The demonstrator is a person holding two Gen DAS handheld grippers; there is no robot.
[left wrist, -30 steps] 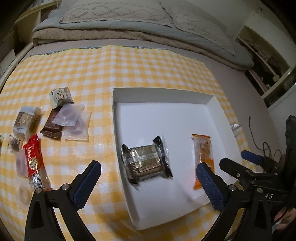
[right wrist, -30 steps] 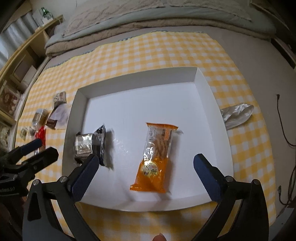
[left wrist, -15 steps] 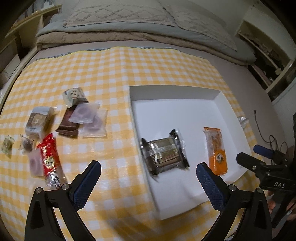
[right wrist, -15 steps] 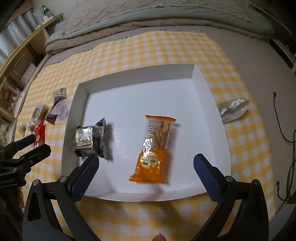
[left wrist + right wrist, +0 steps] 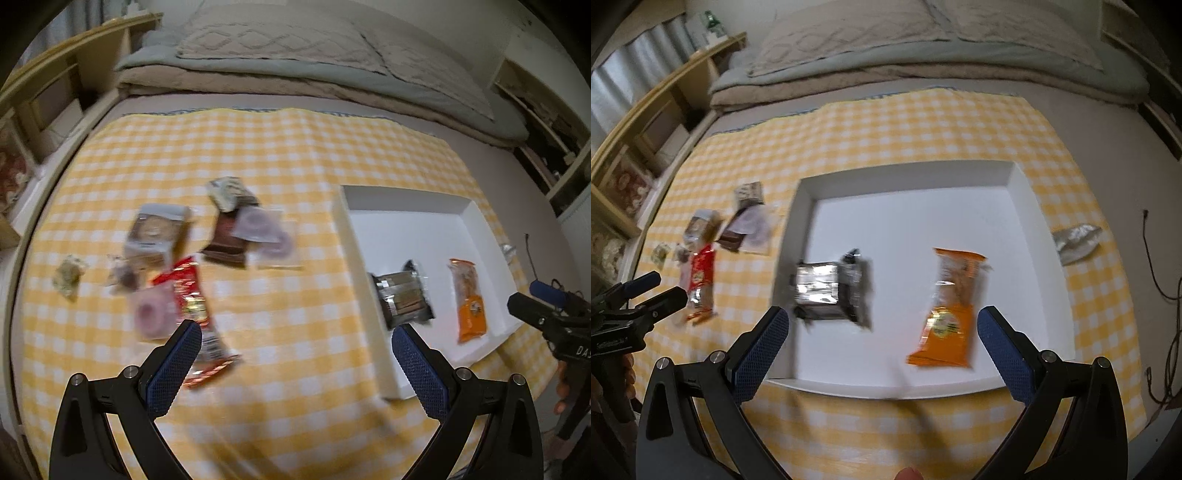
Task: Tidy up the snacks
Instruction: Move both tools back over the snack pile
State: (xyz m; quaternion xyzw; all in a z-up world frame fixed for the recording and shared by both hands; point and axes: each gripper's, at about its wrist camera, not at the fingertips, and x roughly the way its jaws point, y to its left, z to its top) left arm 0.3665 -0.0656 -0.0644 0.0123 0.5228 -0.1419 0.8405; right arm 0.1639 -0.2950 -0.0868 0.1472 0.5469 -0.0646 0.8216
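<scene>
Both grippers, left and right, are held spread and empty | white tray is set on checked cloth | dark packet and orange packet are laid inside | loose snacks are scattered left of it

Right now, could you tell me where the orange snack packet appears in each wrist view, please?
Left wrist: orange snack packet lies far right, inside the white tray, right of the silver-and-black packet.
Right wrist: it lies right of centre in the tray, near the front wall.
Shared landmark: the silver-and-black packet by the tray's left wall.
</scene>
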